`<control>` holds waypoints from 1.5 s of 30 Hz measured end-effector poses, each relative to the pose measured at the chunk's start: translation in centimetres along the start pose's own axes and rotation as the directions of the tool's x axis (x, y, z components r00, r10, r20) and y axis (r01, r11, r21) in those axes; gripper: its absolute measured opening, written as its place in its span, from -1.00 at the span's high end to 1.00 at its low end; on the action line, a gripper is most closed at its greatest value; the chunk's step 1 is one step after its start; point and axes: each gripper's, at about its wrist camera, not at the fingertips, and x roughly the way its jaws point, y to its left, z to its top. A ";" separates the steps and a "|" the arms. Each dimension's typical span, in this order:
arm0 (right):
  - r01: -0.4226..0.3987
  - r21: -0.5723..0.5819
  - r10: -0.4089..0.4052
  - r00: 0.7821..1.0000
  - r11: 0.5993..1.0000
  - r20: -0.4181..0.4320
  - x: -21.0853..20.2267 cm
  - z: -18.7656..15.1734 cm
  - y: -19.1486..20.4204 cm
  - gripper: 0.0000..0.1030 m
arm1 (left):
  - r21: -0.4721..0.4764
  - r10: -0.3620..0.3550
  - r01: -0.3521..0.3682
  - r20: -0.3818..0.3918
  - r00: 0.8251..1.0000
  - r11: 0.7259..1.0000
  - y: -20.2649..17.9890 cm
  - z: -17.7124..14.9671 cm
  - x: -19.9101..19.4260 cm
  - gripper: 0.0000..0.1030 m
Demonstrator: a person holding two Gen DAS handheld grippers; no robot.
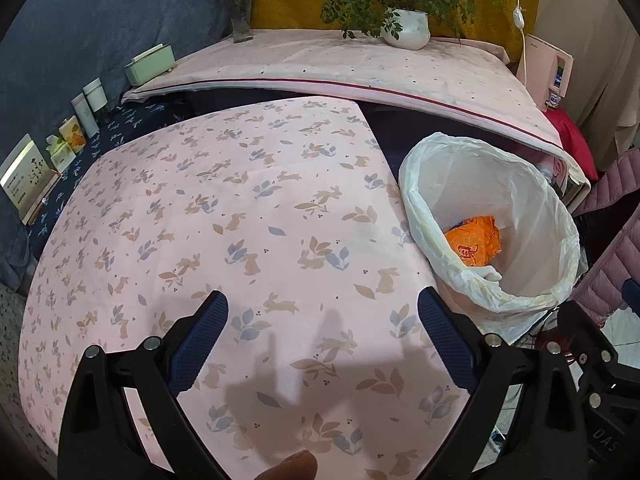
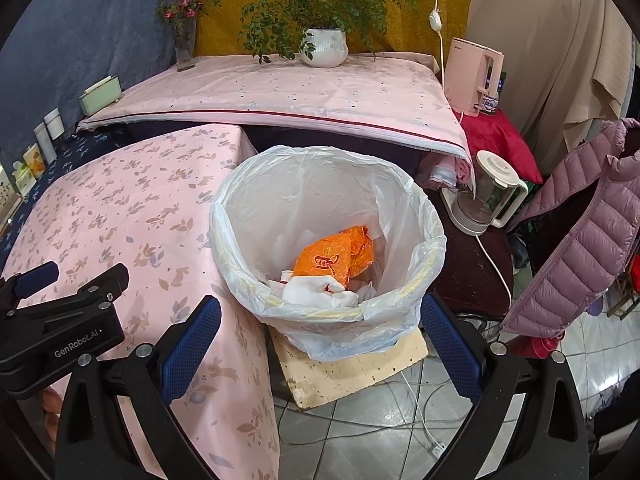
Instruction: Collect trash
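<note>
A white bin lined with a clear plastic bag stands just off the right edge of the pink rabbit-print table. Inside lie an orange wrapper and crumpled white paper. My left gripper hangs open over the bare tablecloth, nothing between its blue pads. My right gripper is open too, hovering over the bin's near rim. The left gripper's black body shows at the left of the right wrist view.
A higher pink-covered table behind holds a potted plant, a flower vase and a green box. A kettle, a pink dispenser, a purple padded jacket and floor cables lie to the right.
</note>
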 end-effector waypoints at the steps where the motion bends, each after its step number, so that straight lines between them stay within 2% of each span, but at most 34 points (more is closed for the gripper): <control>1: 0.002 -0.001 -0.002 1.000 1.000 0.002 -0.1 0.0 0.0 -0.87 | -0.002 0.002 -0.002 -0.002 1.000 1.000 0.0 0.0 0.0 -0.77; 45: 0.016 -0.007 -0.016 1.000 1.000 -0.014 0.3 -1.3 -0.5 -0.87 | 0.026 0.017 -0.017 -0.010 1.000 1.000 -1.4 -1.1 0.1 -0.77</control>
